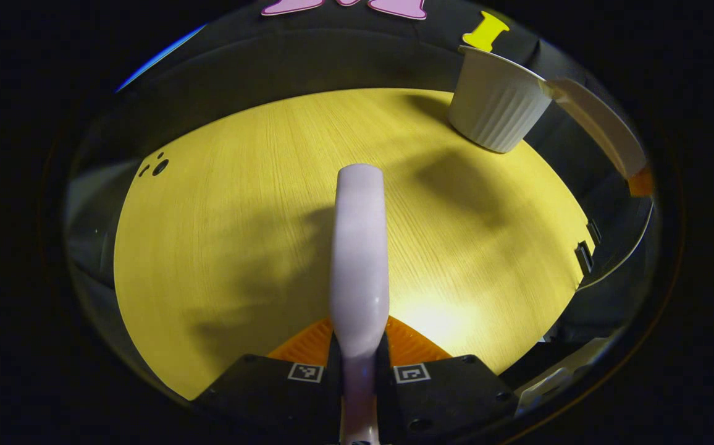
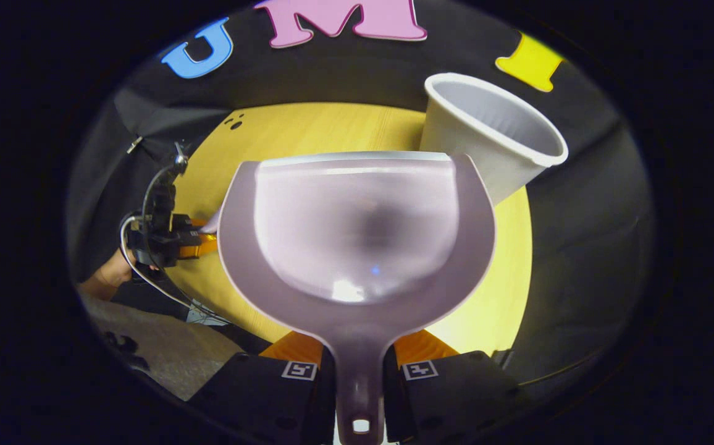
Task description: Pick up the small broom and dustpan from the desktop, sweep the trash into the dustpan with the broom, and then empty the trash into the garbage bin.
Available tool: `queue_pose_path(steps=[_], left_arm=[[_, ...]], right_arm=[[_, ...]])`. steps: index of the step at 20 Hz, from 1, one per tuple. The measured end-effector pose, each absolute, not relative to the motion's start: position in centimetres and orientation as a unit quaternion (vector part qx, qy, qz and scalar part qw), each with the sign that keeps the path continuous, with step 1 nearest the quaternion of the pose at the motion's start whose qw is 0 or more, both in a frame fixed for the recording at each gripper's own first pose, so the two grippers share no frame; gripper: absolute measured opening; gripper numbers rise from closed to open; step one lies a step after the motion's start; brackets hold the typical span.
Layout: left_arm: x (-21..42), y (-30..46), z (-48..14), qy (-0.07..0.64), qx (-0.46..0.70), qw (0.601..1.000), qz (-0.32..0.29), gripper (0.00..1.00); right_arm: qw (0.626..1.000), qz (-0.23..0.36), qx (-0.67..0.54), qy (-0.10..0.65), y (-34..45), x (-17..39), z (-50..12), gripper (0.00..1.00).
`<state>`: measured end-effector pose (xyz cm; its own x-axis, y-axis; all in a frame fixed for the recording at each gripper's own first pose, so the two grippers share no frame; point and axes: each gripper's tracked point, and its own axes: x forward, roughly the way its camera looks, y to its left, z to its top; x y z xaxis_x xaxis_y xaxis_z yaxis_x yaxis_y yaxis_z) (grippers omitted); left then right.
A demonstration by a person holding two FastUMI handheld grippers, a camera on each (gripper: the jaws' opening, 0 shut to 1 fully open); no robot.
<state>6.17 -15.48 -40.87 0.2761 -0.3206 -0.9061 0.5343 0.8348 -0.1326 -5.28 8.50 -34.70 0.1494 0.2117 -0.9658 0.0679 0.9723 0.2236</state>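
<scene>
In the left gripper view, we see the broom [image 1: 360,259] running lengthwise straight ahead from our left gripper [image 1: 360,364], its long axis in line with the fingers and its rounded end pointing toward the far side of the tabletop [image 1: 221,204]. The two fingers are nearly closed, pressing on the broom's narrow lower part from either side, so the broom rises from between them and hangs above the wood. We cannot see any bristles from this angle. The garbage bin [image 1: 496,102] stands upright at the far right edge of the tabletop, well apart from the broom. Just beside its rim, on the right, the edge of the dustpan [image 1: 598,127] comes into sight.

In the right gripper view, the dustpan [image 2: 357,228] points forward from our right gripper [image 2: 360,371], its handle running back between the fingers and its wide flat lip at the far end. The fingers are closed tight on the handle from both sides. The pan's hollow faces the camera, and we make out no trash inside it. Its far right corner sits just in front of the garbage bin [image 2: 493,142], though we cannot tell whether they touch. At the left, a hand [image 2: 107,275] holds the left gripper [image 2: 199,241] over the tabletop's [image 2: 307,127] near-left edge.
</scene>
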Motion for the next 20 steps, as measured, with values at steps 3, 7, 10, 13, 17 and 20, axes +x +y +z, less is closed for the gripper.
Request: queue_pose_path(steps=[3,7,10,13,17,20], left_arm=[[5.9,-15.4,-41.2,0.548,0.100,0.787,-0.265,0.27],[5.9,-15.1,-41.6,0.560,0.112,0.780,-0.256,0.27],[5.8,-14.9,-41.8,0.564,0.128,0.777,-0.248,0.27],[5.8,-14.9,-41.7,0.570,0.134,0.773,-0.244,0.28],[6.6,-15.0,-41.2,0.556,0.153,0.781,-0.238,0.35],[7.3,-15.2,-40.5,0.548,0.169,0.785,-0.235,0.37]], right_arm=[[0.743,0.051,0.100,0.659,11.1,-6.5,-38.8,0.37],[0.732,0.045,0.078,0.675,13.5,-7.4,-43.4,0.31],[0.724,0.038,0.081,0.684,14.7,-7.7,-45.7,0.39],[0.724,0.027,0.082,0.685,15.3,-7.8,-47.4,0.35],[0.717,0.020,0.084,0.692,15.4,-8.4,-48.7,0.39],[0.711,0.025,0.095,0.697,15.7,-8.8,-48.7,0.34]])
